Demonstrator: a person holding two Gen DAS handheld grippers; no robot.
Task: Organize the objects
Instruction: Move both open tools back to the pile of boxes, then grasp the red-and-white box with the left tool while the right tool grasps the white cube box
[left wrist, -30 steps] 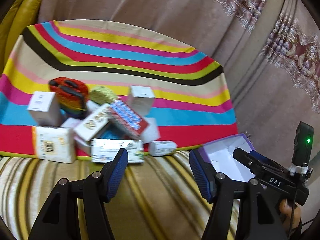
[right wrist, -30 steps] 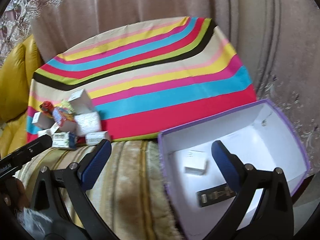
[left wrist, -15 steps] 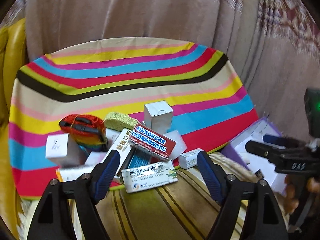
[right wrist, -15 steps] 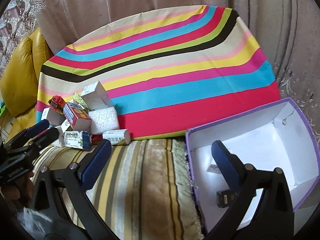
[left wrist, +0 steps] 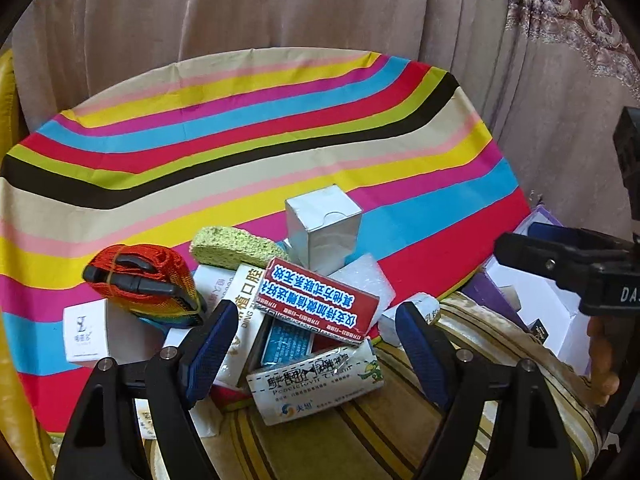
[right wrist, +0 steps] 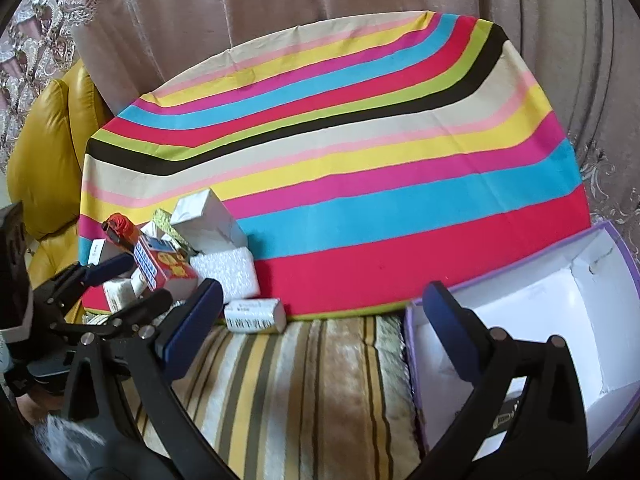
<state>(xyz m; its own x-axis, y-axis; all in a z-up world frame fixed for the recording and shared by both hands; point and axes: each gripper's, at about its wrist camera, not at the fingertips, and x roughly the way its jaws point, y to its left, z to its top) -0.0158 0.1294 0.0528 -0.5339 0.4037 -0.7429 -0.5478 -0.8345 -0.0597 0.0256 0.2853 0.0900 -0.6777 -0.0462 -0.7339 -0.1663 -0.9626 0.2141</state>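
While both tongs — left tongs [left wrist: 314, 354], right tongs [right wrist: 320, 324] — gape wide and empty, lower the left squarely over the white carton [left wrist: 316, 384], pinching its long sides.

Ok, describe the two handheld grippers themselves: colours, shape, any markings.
Both are black plastic frames with silver pivot screws and two angled arms ending in dark blue ribbed pads. The left gripper and the right gripper look alike. In the left wrist view, the right gripper's body carries white letters, "DA" readable. A hand grips its handle; no sleeve shows.
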